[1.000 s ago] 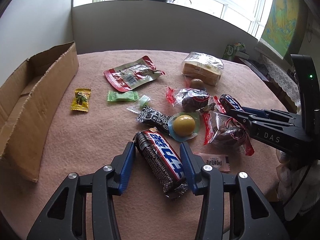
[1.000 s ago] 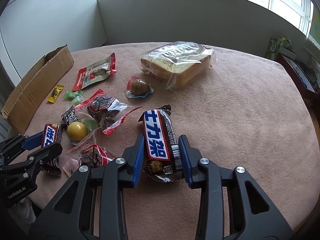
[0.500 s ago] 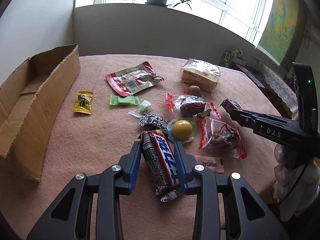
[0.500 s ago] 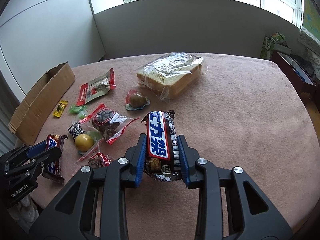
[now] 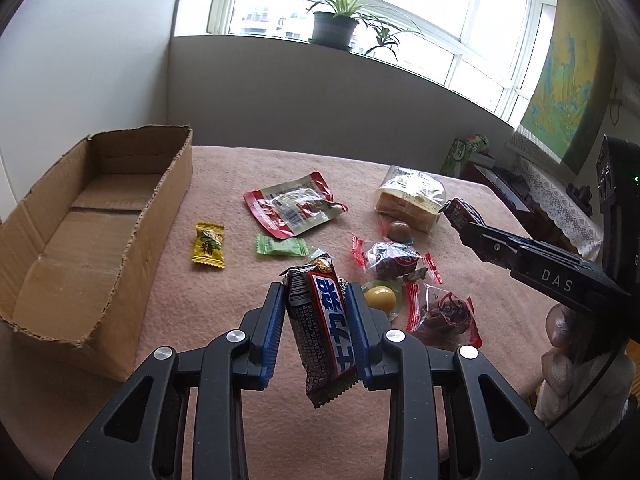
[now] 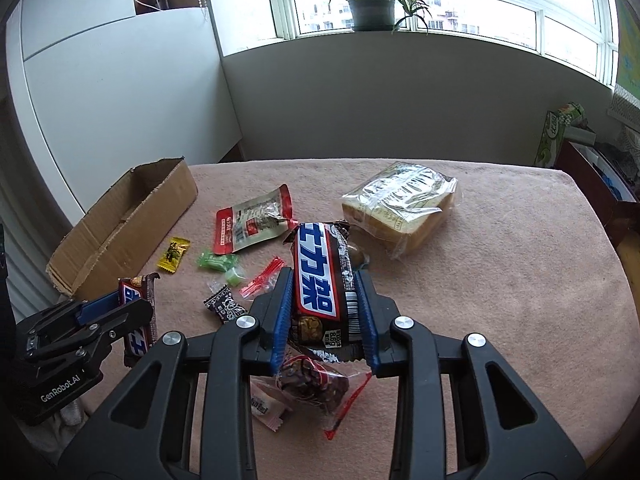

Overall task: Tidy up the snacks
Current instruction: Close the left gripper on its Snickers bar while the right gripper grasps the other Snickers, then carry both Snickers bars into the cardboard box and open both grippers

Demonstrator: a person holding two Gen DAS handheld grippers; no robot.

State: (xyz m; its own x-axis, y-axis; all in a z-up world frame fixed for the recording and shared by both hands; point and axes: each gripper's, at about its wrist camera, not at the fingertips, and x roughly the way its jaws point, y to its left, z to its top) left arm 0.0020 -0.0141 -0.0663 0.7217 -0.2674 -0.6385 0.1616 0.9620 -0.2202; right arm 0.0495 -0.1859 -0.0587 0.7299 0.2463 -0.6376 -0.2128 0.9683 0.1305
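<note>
Above the bench, two chocolate bars, one clamped in each gripper, now hang lifted.

We see a table covered by a pink cloth, set against a low grey wall. On the sill above it stands 1 potted spider plant in a dark pot, its leaves arching before the window. To the left rises a white partition. At the right edge we note a green carton on a dark side cabinet, a lace-edged cloth and a yellow-green wall hanging beside the window.
</note>
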